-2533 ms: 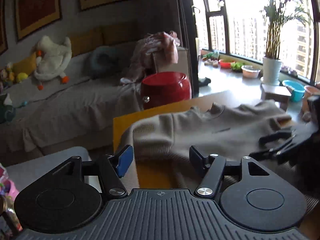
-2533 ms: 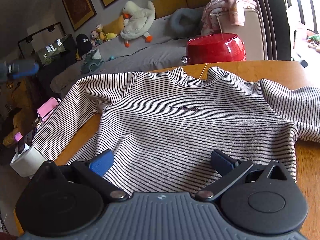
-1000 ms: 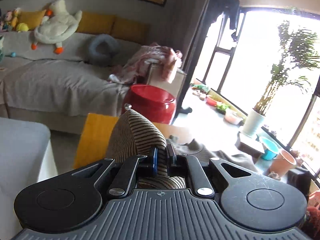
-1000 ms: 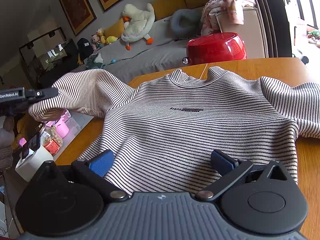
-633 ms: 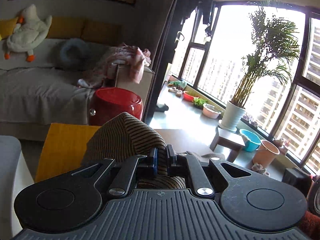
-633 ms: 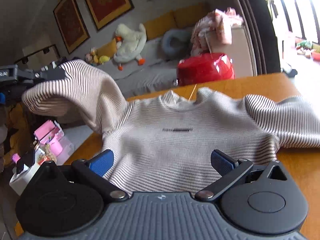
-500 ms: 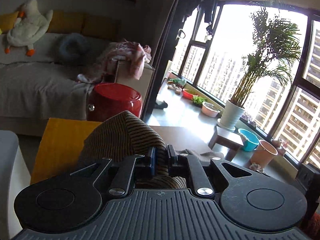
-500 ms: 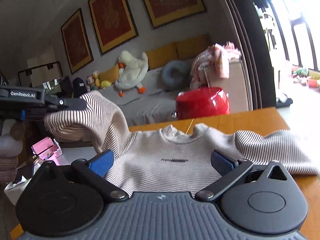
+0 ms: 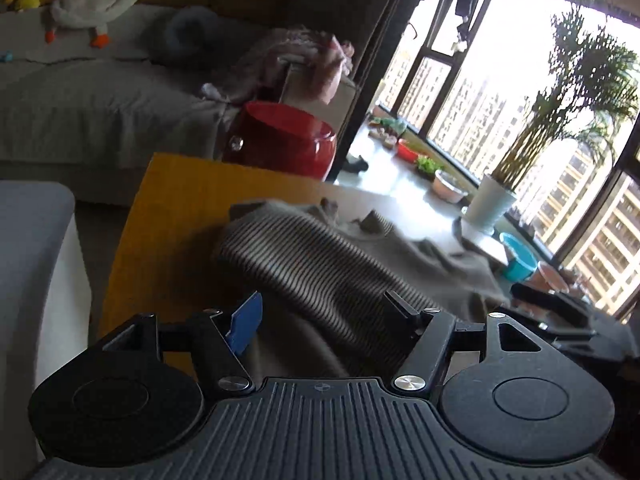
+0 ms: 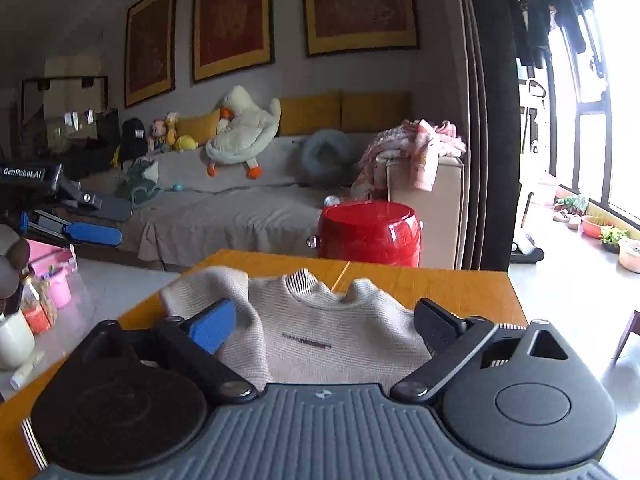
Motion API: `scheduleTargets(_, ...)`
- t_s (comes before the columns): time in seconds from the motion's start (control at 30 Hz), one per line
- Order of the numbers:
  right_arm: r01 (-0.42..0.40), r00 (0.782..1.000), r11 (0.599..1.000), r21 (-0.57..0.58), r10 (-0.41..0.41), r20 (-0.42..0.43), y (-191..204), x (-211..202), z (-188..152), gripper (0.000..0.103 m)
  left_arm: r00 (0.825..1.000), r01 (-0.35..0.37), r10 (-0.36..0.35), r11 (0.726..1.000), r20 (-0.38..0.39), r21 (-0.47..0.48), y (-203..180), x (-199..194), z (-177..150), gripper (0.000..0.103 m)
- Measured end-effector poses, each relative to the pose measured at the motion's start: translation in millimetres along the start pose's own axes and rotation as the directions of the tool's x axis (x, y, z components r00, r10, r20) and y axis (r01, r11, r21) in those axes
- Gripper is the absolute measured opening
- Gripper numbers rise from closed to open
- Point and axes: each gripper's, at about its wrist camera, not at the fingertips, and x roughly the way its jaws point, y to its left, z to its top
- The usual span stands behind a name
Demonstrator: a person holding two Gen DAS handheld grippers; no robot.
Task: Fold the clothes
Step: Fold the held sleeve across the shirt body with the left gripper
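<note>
Your left gripper has just spread, sleeve loose between; right gripper gapes empty, narrowing. The striped sweater is soft, limp: pinch its cuff, lower centre of the left view.

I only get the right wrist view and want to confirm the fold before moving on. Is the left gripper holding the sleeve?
Observer: No. The left gripper has just been opening its jaws; the striped sleeve lies loose between them, pads clear.
Operator: Where does it lie?
Observer: Slanting across the sweater body on the table.
Operator: Is my gripper seen there?
Observer: Yes, the right gripper shows dark at that view's right edge, beside the sweater; its jaws, just closing somewhat, grip nothing.
</note>
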Motion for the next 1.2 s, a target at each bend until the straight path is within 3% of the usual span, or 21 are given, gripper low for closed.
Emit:
scheduleTargets(0.1, -0.037, 0.995, 0.998, 0.054, 0.042, -0.095, -6.7, 0.5, -20.3, 0.078, 0.996, -0.058, 0.058, 0.998, -0.074, 0.012, 8.1, 12.8, -28.8, 0.067)
scheduleTargets(0.27, -0.048, 0.985, 0.996, 0.081, 0.06, -0.159, -10.8, 3.3, -52.4, 0.078, 0.994, -0.015, 0.023, 0.997, -0.111, 0.072, -2.3, 2.5, -49.2, 0.067)
scheduleTargets(0.33, -0.042, 0.985, 0.992, 0.119, 0.062, -0.163, -16.4, 6.7, -55.4, 0.078, 0.992, -0.027, 0.043, 0.991, -0.12, 0.131, -16.6, 1.0, -55.5, 0.067)
scheduleTargets(0.37, -0.04, 0.986, 0.99, 0.136, 0.061, -0.153, -19.5, 7.2, -55.3, 0.082, 0.991, -0.035, 0.053, 0.989, -0.12, 0.146, -22.6, 1.0, -57.4, 0.062)
scheduleTargets(0.4, -0.042, 0.986, 0.987, 0.152, 0.066, -0.15, -22.2, 8.5, -55.6, 0.084, 0.991, -0.044, 0.063, 0.987, -0.12, 0.157, -28.4, 1.2, -59.1, 0.035)
scheduleTargets(0.43, -0.048, 0.986, 0.985, 0.167, 0.074, -0.151, -24.5, 10.4, -56.0, 0.084, 0.99, -0.05, 0.071, 0.986, -0.124, 0.159, -32.2, 1.5, -60.0, 0.02)
scheduleTargets(0.57, -0.045, 0.988, 0.978, 0.205, 0.074, -0.136, -29.5, 9.4, -58.4, 0.085, 0.987, -0.123, 0.142, 0.968, -0.072, 0.22, -39.0, -12.7, -69.2, 0.015)
scheduleTargets(0.7, -0.038, 0.994, 0.969, 0.243, 0.061, -0.087, -36.2, 2.1, -60.0, 0.089, 0.979, -0.177, 0.191, 0.971, -0.073, 0.163, -19.4, -35.9, -76.3, 0.012)
scheduleTargets(0.8, -0.033, 0.995, 0.963, 0.269, 0.057, -0.081, -40.6, 1.3, -60.8, 0.089, 0.97, -0.224, 0.235, 0.963, -0.059, 0.152, -4.7, -55.0, -88.6, 0.012)
scheduleTargets(0.93, -0.017, 0.996, 0.969, 0.248, 0.04, -0.084, -37.6, 0.0, -58.2, 0.089, 0.957, -0.288, 0.287, 0.941, 0.029, 0.177, -6.2, -78.8, -81.0, 0.011)
scheduleTargets(1.0, -0.008, 0.996, 0.974, 0.225, 0.027, -0.084, -33.7, -1.8, -56.2, 0.089, 0.966, -0.257, 0.249, 0.953, 0.07, 0.162, -8.9, -87.2, -68.4, 0.014)
scheduleTargets(1.03, -0.003, 0.996, 0.977, 0.213, 0.021, -0.084, -31.7, -2.6, -55.2, 0.088, 0.97, -0.239, 0.227, 0.959, 0.091, 0.154, -10.3, -91.3, -61.7, 0.017)
scheduleTargets(1.1, -0.03, 0.997, 0.985, 0.172, 0.043, -0.07, -20.5, -10.8, -48.6, 0.077, 0.975, -0.201, 0.18, 0.965, 0.133, 0.168, -17.3, -91.3, -50.4, 0.044)
scheduleTargets(1.17, -0.144, 0.983, 0.967, 0.211, 0.164, -0.079, -11.3, -16.2, -37.9, 0.076, 0.979, -0.159, 0.133, 0.972, 0.151, 0.175, -24.2, -83.3, -40.3, 0.055)
scheduleTargets(1.2, -0.198, 0.97, 0.948, 0.249, 0.226, -0.089, -7.6, -15.6, -33.1, 0.075, 0.983, -0.132, 0.106, 0.976, 0.153, 0.176, -27.7, -77.6, -35.2, 0.056)
